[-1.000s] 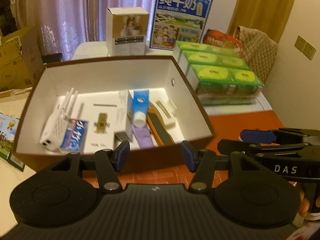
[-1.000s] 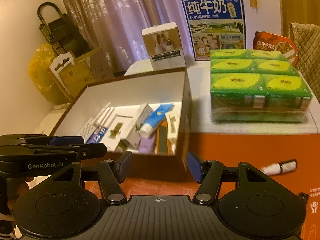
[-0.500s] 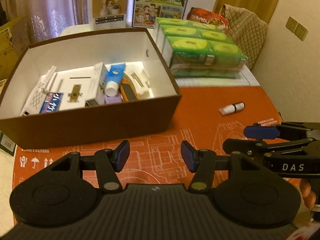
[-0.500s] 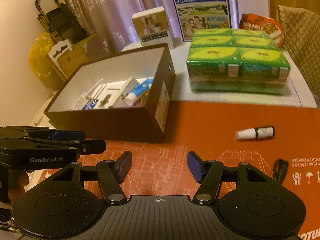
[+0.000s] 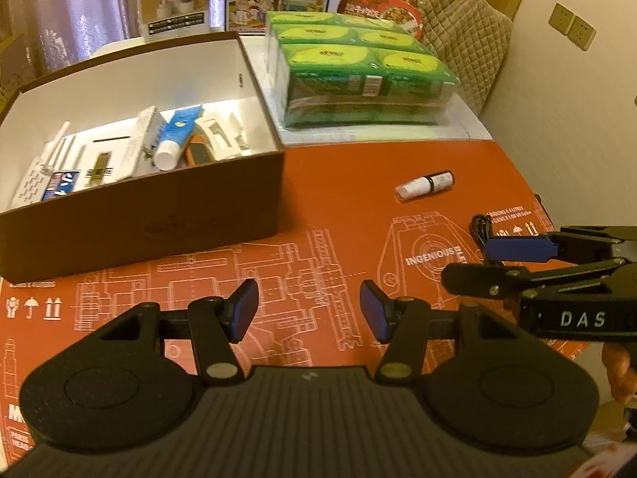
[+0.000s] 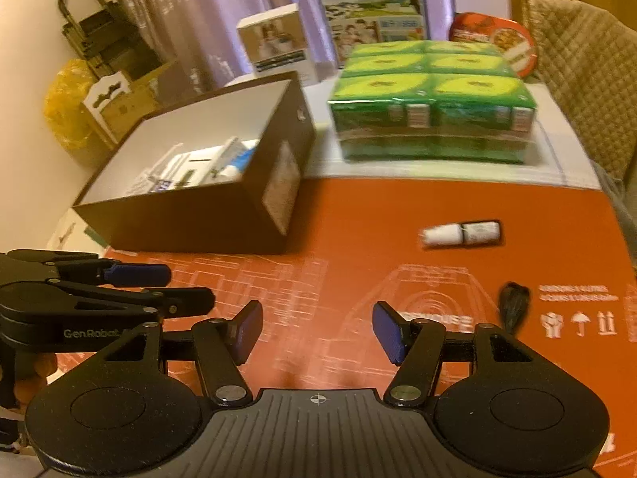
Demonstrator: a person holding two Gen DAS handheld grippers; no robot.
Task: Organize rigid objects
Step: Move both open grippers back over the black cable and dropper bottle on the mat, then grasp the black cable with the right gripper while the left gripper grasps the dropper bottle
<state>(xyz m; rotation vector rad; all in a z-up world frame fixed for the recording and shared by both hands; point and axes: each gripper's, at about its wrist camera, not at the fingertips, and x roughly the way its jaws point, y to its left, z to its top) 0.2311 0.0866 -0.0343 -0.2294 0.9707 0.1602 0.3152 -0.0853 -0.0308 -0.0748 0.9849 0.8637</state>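
Observation:
A brown box with a white inside stands on the orange mat and holds a blue-and-white tube, cartons and other small items. A small white-and-dark bottle lies on the mat to the right of the box. A small black cable bundle lies nearer me, on the right. My left gripper is open and empty over the mat in front of the box. My right gripper is open and empty, near the front of the mat; it shows from the side in the left wrist view.
A green shrink-wrapped pack of cartons sits behind the bottle. A small white product box and a blue milk carton box stand at the back. A quilted chair is at the far right.
Both grippers have drawn back from the box and swung right, so the bottle and the cable bundle now show closer. Both stay open and empty.

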